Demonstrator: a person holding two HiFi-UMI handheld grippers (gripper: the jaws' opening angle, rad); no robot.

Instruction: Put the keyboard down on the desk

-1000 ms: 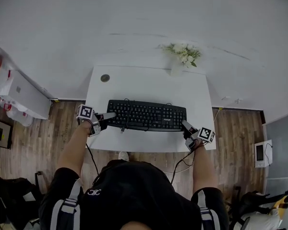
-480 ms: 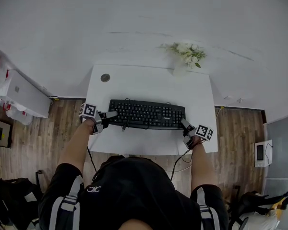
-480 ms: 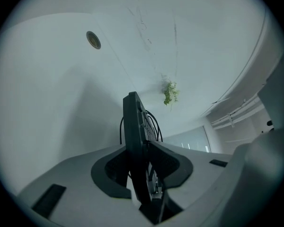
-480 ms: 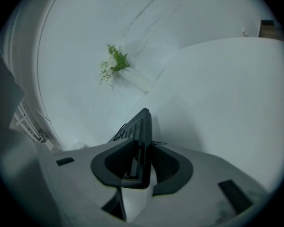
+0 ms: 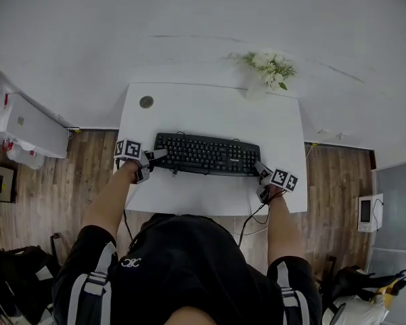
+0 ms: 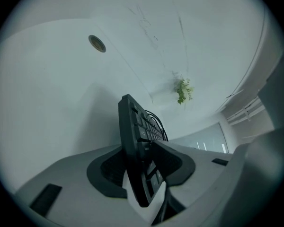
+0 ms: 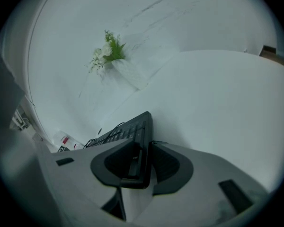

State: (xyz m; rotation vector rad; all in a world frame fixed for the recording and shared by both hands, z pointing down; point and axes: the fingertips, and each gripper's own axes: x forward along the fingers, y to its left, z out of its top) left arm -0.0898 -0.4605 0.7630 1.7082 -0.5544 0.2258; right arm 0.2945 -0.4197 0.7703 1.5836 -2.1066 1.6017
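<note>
Black keyboard (image 5: 206, 154) lies on the white desk (image 5: 210, 110). Left gripper (image 5: 157, 156) and right gripper (image 5: 260, 170) straddle its ends; both sets of jaws have just been opening and do not clamp it.

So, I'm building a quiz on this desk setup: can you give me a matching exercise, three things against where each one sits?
Things:
1. keyboard
2. flowers
3. round cable grommet

Places:
A. back left corner of the desk
B. back right corner of the desk
C. across the middle of the desk

Pairs: 1-C, 2-B, 3-A
</note>
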